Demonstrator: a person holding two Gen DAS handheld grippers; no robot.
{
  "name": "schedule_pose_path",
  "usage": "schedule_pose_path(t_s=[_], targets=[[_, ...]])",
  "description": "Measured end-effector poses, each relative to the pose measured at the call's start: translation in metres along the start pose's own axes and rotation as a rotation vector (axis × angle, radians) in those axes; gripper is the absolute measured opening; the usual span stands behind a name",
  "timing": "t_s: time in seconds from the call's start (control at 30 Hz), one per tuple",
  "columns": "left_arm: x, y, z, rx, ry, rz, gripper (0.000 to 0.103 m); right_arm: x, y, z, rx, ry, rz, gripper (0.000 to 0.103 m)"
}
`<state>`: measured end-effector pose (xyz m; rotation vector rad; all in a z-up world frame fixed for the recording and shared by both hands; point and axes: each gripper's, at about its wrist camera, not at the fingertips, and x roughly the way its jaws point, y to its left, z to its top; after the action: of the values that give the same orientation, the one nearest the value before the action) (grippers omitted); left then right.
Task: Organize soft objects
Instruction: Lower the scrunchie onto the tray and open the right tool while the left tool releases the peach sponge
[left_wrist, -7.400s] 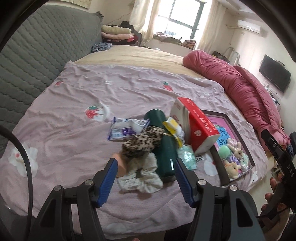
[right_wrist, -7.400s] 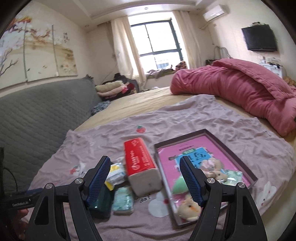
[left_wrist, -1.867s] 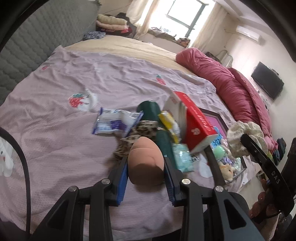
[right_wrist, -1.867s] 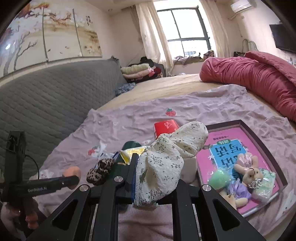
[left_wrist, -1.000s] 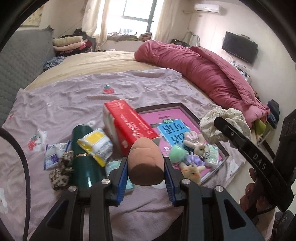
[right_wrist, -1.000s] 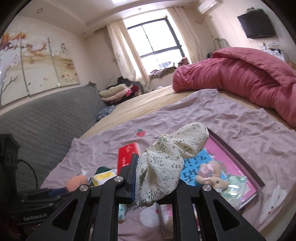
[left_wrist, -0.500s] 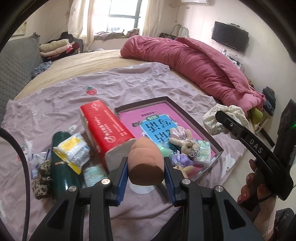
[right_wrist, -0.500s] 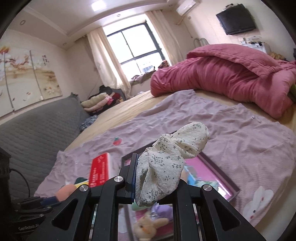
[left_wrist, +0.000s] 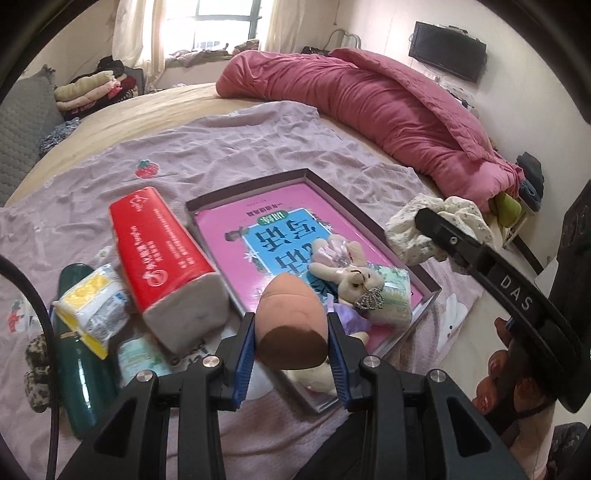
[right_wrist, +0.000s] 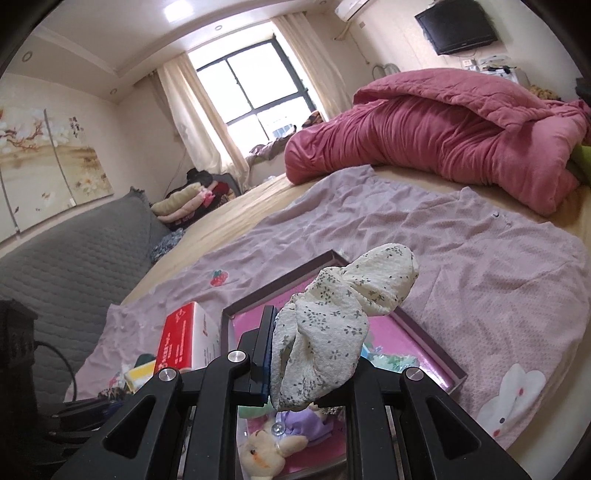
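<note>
The left gripper (left_wrist: 291, 341) is clamped on a tan, egg-shaped makeup sponge (left_wrist: 290, 325), its blue pads pressed to both sides, and it hangs over the near end of the dark-rimmed tray (left_wrist: 428, 286) on the lilac bedsheet (left_wrist: 229, 144). The right gripper (right_wrist: 310, 363) is closed tight on a cream floral scrunchie (right_wrist: 332, 325) — the fabric bunches up out of the jaws above the tray's far right part. In the tray, on a pink book (left_wrist: 258, 229), lie a small plush rabbit (left_wrist: 351, 273), a mint packet (left_wrist: 393, 295) and another plush toy (right_wrist: 264, 454) at the near edge. Left of the tray a red tissue pack (left_wrist: 162, 258) lies just beside it, then a yellow packet (left_wrist: 90, 306) resting on a dark green bottle (left_wrist: 83, 373), with a leopard-print scrunchie (left_wrist: 37, 369) at the far left.
</note>
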<state>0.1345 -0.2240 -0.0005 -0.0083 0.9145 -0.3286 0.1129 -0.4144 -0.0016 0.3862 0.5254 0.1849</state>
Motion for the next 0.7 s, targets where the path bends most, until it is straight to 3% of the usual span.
schedule_pose_path(t_s=[0.53,0.7], targets=[[0.041,-0.009,-0.006,0.006,0.065,-0.017,0.037,0.045,-0.017,-0.002,0.051,0.097,0.001,0.017],[0.055,-0.007,-0.007,-0.014,0.095,-0.033,0.037,0.074,-0.031,-0.009,0.126,0.197,0.015,0.019]])
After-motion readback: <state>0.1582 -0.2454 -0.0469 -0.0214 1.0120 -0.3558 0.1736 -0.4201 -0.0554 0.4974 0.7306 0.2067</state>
